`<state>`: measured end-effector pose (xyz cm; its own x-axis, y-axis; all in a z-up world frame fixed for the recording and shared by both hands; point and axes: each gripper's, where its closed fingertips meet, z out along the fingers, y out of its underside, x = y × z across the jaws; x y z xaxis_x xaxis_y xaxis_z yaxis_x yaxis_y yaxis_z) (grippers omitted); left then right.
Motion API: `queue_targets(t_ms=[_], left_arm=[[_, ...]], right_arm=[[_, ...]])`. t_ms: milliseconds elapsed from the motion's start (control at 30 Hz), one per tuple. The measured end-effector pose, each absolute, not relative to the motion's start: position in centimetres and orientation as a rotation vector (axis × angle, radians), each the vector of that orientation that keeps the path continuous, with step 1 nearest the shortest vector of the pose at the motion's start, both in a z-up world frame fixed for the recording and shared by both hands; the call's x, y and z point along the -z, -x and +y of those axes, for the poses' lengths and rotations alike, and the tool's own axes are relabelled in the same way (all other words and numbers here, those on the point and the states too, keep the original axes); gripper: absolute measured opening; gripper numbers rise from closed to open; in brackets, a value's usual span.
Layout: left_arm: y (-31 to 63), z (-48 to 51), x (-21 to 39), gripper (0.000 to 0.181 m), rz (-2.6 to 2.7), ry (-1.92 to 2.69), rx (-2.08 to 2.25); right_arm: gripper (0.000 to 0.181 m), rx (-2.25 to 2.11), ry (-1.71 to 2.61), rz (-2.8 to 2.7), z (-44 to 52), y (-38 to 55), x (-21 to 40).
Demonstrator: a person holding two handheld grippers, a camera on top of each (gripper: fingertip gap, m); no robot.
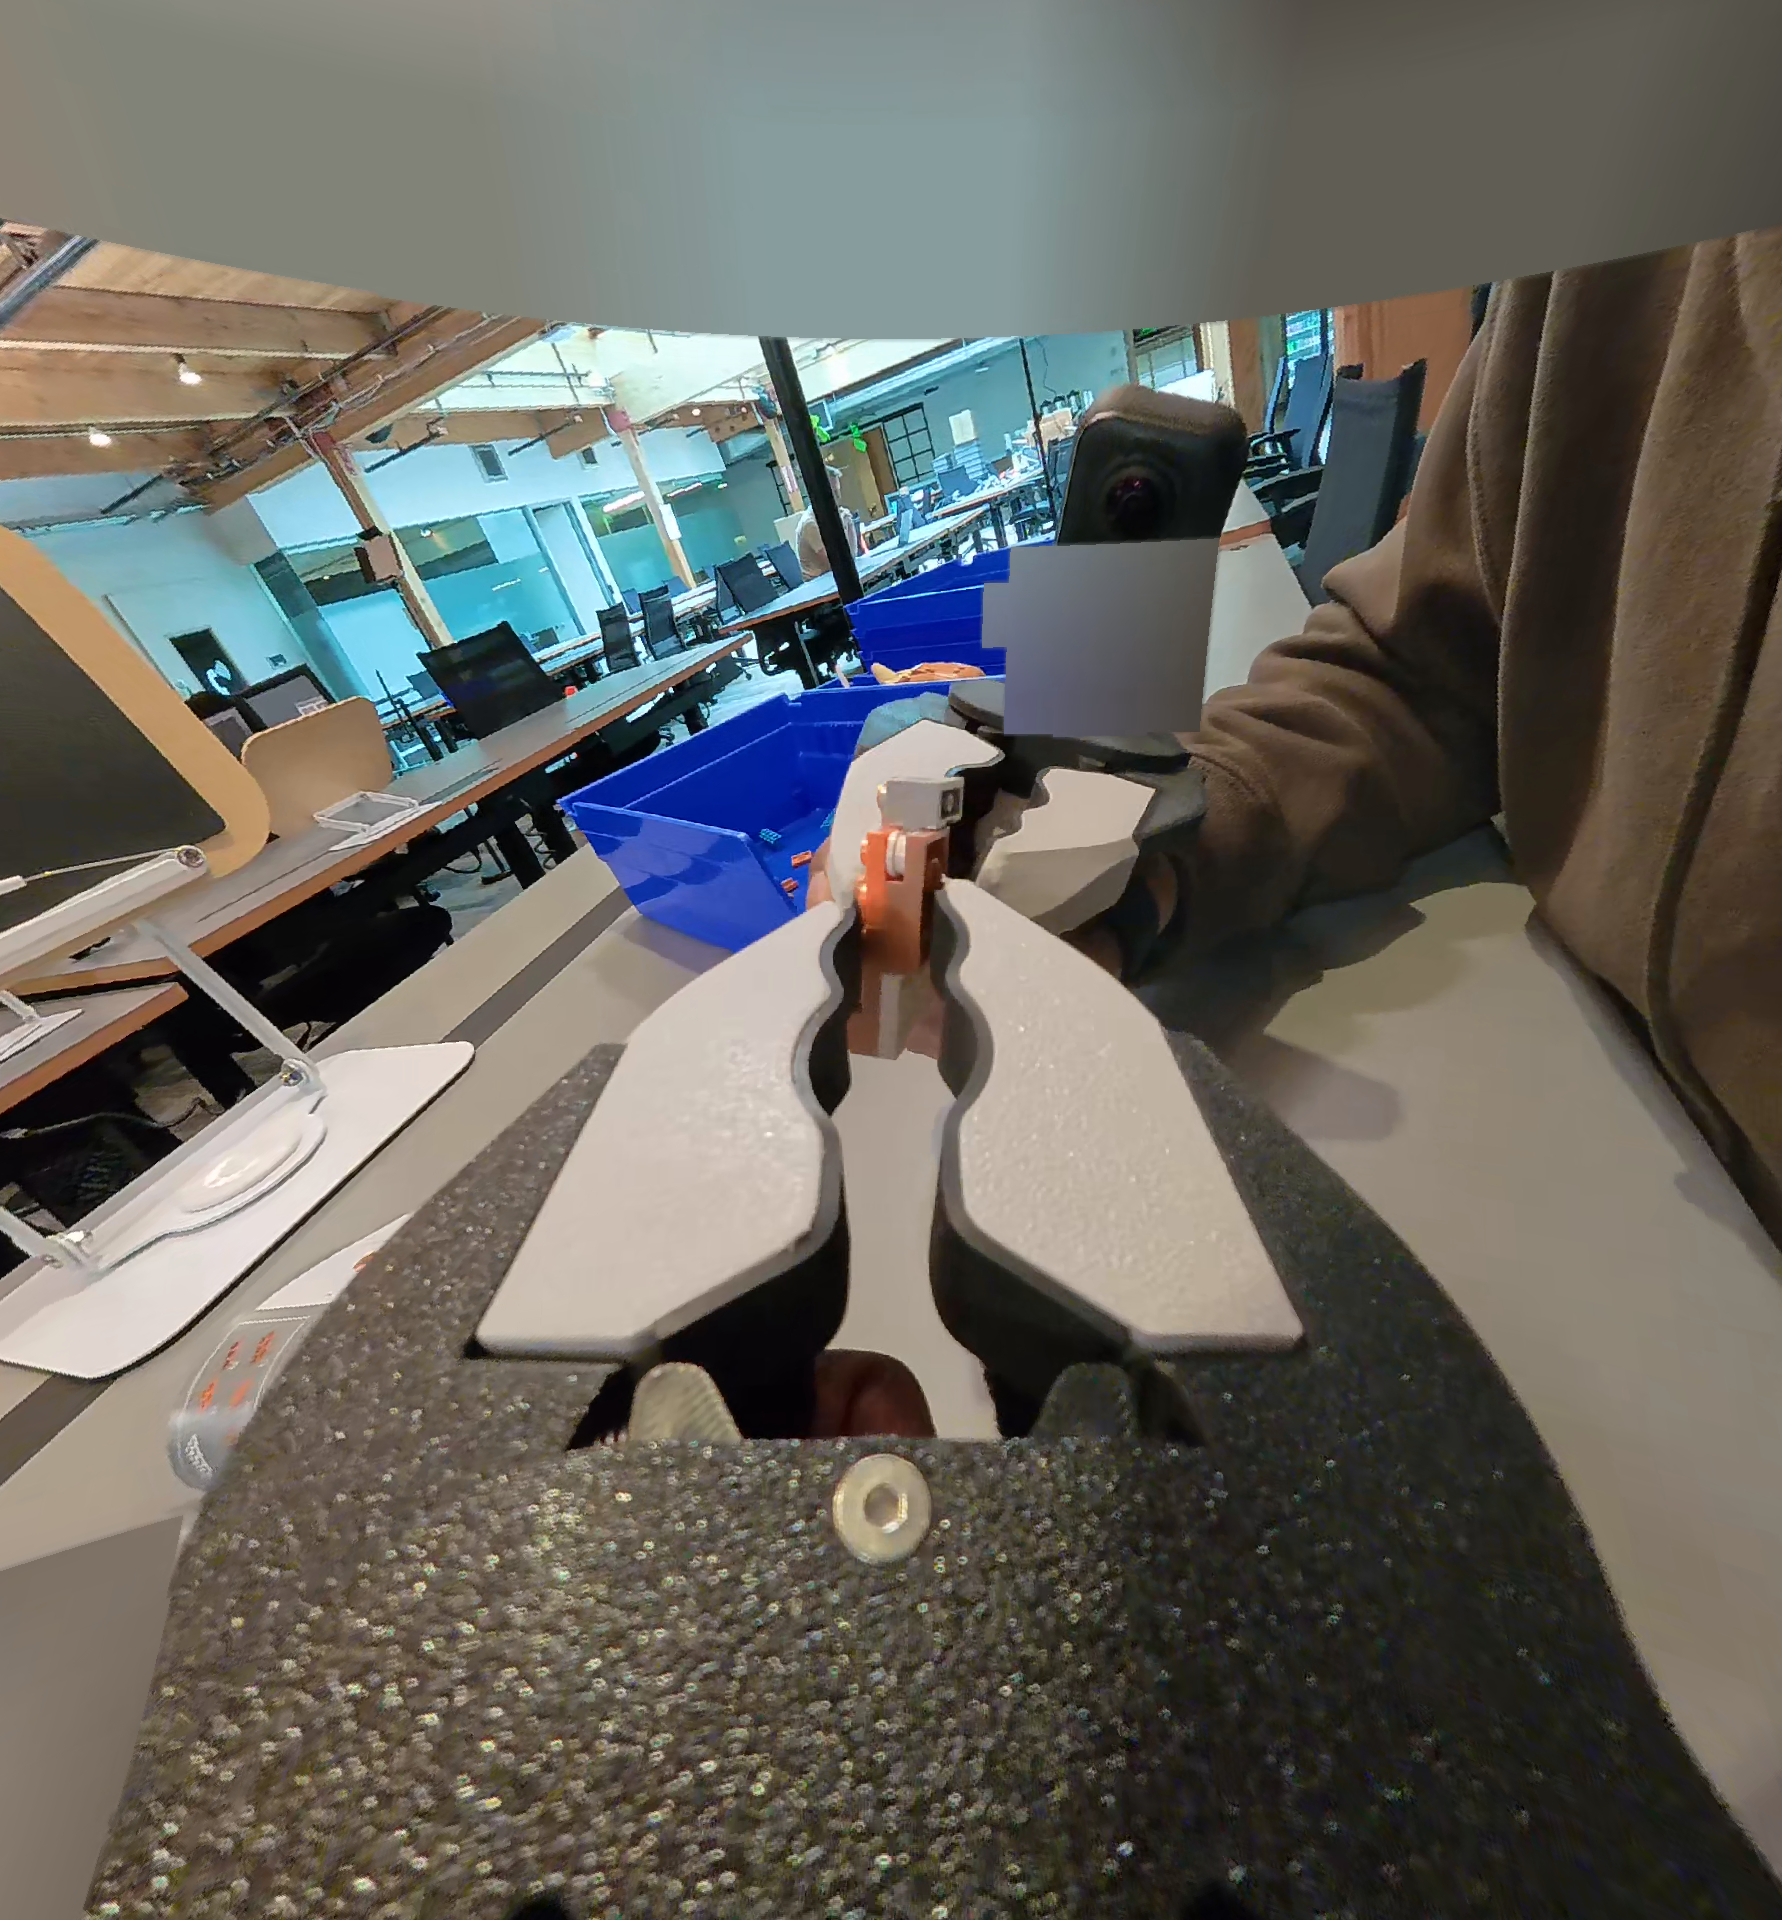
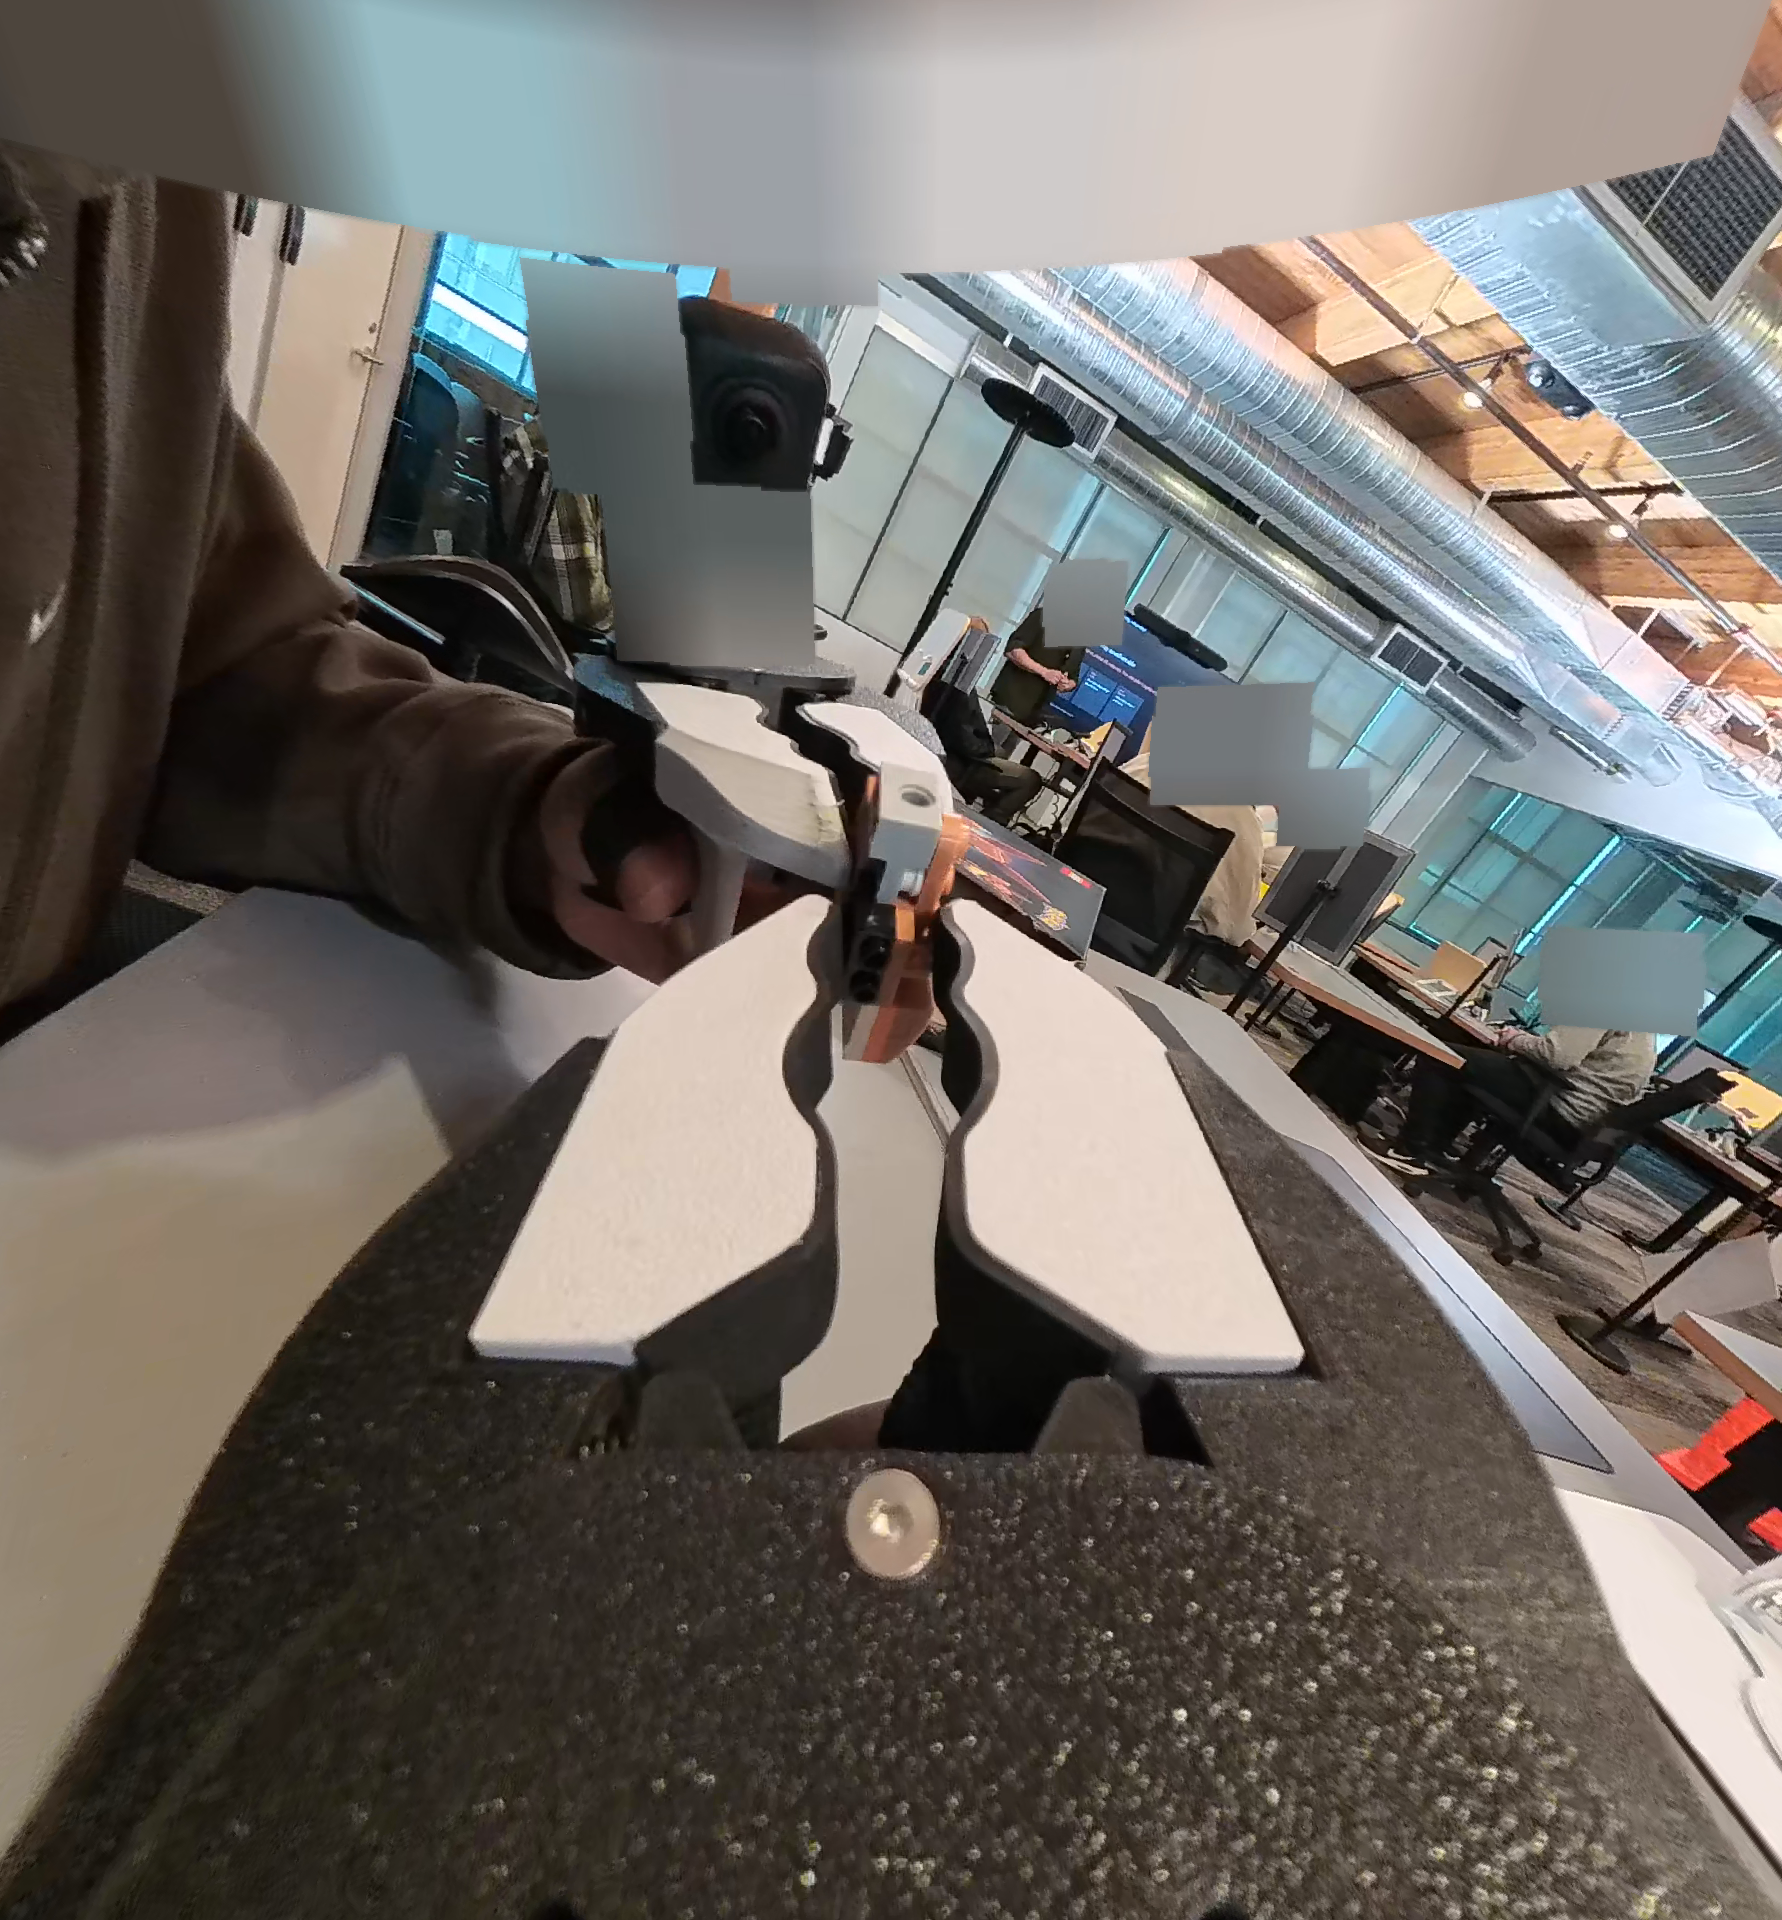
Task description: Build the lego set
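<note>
The right gripper (image 2: pixel 882 940) clamps a small orange-brown lego assembly (image 2: pixel 897 987) with a black piece on its left. From the far left, the left gripper (image 2: pixel 866 800) meets it, touching a grey brick (image 2: pixel 913 821) on top.

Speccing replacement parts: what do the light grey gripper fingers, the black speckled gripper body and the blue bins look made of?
Light grey gripper fingers: likely printed or moulded plastic, matte with a fine grainy texture. Black speckled gripper body: rough and glittery, possibly sintered nylon or grip coating; the look leaves it open. Blue bins: glossy moulded plastic with smooth thin walls and sheen.
</note>
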<state>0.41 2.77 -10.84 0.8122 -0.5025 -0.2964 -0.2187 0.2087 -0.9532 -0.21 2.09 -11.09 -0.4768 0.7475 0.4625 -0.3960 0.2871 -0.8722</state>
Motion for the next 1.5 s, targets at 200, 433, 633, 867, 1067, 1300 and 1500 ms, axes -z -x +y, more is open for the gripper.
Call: queue_targets(t_ms=[200, 433, 633, 867, 1067, 1300, 1500], left_arm=[[-0.3, 3.1, 10.8, 0.014, 0.584, 1.370, 0.299], [0.3, 3.0, 11.1, 0.029, 0.616, 1.338, 0.170], [1.0, 3.3, 12.2, 0.034, 0.659, 1.379, 0.076], [1.4, 3.7, 13.8, 0.044, 0.612, 1.518, 0.246], [2.3, 3.6, 16.4, 0.042, 0.399, 1.752, 0.652], [3.7, 5.4, 15.7, 0.031, -0.175, 1.701, 1.222], [2.4, 6.2, 16.1, 0.032, -0.297, 1.662, 1.444]], right_arm=[[0.016, -1.402, 0.353, -1.523, 2.4, 0.5, 11.0], [0.015, -1.354, 0.326, -1.535, 2.5, 0.4, 11.1], [0.016, -1.239, 0.268, -1.560, 2.8, 0.4, 11.5], [0.015, -0.967, 0.115, -1.612, 2.6, 0.6, 13.2], [0.015, -0.587, -0.040, -1.569, 3.7, 1.3, 14.3], [0.015, -0.169, -0.320, -1.462, 4.3, 1.5, 15.2], [0.015, -0.018, -0.433, -1.424, 4.8, 1.4, 15.8]])
